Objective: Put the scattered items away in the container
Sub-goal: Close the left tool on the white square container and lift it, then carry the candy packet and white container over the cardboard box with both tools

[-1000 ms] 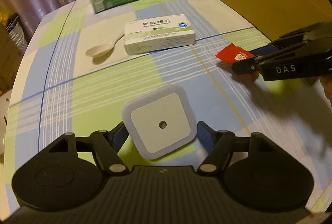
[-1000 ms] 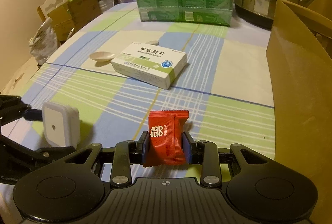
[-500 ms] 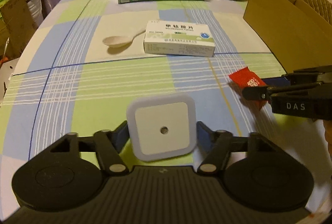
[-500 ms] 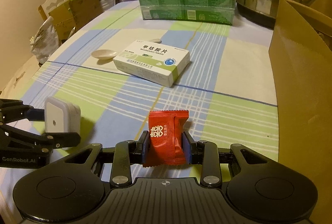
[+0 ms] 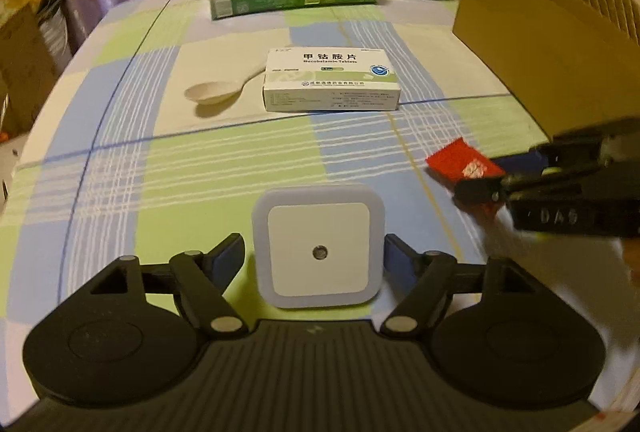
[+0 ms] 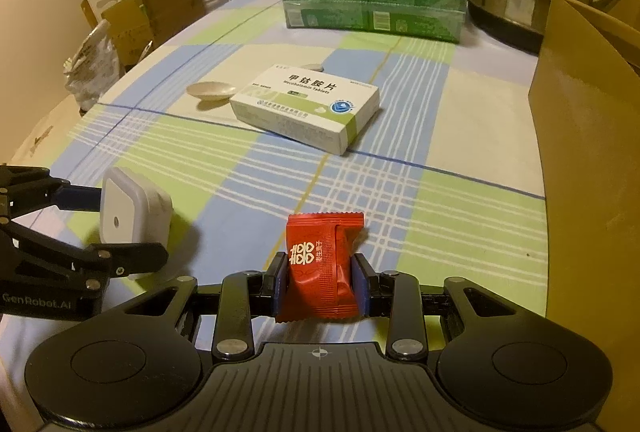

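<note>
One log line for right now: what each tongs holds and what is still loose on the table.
left tongs: night light | right tongs: red candy | loose: pill box, spoon | cardboard box: right

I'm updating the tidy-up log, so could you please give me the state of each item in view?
Left gripper: shut on night light.
Night light: held, off the table.
Right gripper: shut on red sachet.
Red sachet: held, sealed.
Medicine box: closed, lying flat.
Spoon: on table, bowl up.
Cardboard box: upright, open.
</note>
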Action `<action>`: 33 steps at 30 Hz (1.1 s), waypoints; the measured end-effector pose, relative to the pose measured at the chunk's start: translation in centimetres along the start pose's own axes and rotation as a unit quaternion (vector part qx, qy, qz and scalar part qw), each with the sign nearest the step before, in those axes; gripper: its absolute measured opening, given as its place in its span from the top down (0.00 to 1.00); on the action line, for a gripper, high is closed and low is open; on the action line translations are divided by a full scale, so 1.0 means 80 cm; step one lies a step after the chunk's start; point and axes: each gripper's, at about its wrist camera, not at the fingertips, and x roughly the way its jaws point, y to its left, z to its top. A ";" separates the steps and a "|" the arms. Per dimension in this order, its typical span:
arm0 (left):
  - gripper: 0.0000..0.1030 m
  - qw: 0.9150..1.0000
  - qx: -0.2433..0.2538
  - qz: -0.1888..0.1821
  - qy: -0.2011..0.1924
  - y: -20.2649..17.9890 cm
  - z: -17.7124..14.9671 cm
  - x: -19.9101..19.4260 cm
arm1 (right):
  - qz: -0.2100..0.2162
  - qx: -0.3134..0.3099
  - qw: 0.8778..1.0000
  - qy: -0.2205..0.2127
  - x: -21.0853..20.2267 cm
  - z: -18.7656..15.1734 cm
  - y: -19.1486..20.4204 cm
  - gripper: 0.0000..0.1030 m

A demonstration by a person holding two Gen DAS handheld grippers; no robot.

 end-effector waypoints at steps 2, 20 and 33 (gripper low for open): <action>0.31 1.000 -0.001 0.010 -0.001 -0.001 0.000 0.001 | -0.002 -0.006 1.000 0.001 0.001 -0.002 0.003 0.70; 0.41 1.000 0.026 0.005 -0.001 -0.012 -0.003 0.006 | -0.037 -0.055 0.998 -0.004 0.008 -0.011 0.013 0.52; 0.41 1.000 0.014 0.007 -0.006 -0.007 -0.002 0.004 | -0.024 -0.044 0.999 -0.010 0.007 -0.010 0.017 0.71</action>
